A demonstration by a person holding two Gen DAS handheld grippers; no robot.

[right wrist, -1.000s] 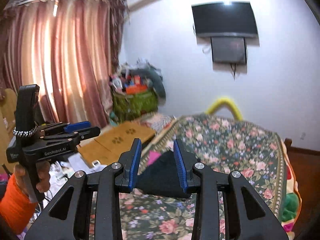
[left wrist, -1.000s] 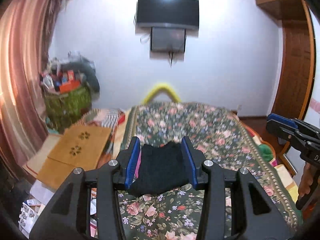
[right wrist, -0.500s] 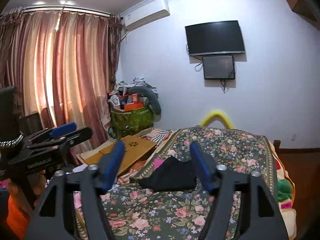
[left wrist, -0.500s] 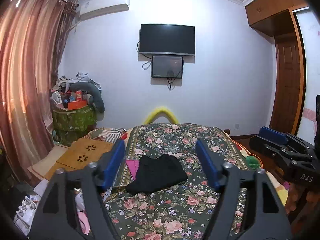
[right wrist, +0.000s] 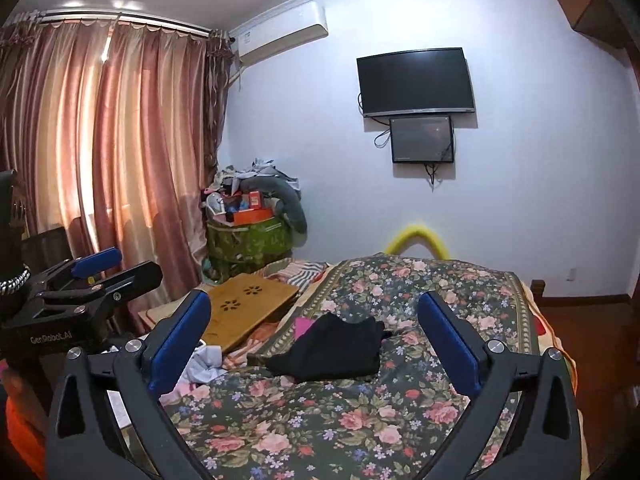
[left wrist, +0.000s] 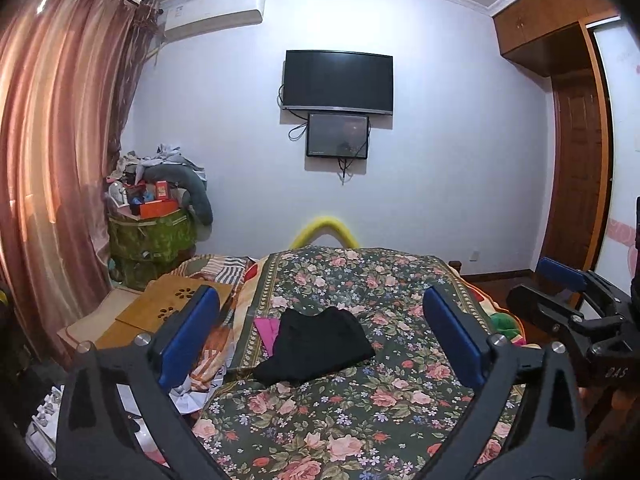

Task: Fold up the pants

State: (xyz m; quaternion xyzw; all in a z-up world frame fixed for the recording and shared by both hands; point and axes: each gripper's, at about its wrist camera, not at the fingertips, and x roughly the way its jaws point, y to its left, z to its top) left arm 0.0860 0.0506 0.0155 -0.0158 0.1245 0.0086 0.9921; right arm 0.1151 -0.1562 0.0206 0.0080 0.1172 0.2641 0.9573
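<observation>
Bedroom walls with a television fill the left wrist view, and below them lies my bed under its floral cover. My pants, black and already gathered into a compact bundle, sit on the bed toward its left edge, touching a pink cloth. My left hand-held gripper hangs well back from them, its blue pads spread wide and holding nothing. My right hand-held gripper shows at the right edge of this view.

From the right wrist view, the pants lie in the same spot, near a wooden board beside the bed. My right hand-held gripper is also spread wide and empty, well apart from the cloth.

I judge the fold nearly or fully done; if I tidy it, I should come down low over both outer corners, pinch only the top layer and press flat.

A second ago both hand-held grippers were much narrower and sat closer to the pants; since then they have opened and drawn back.
</observation>
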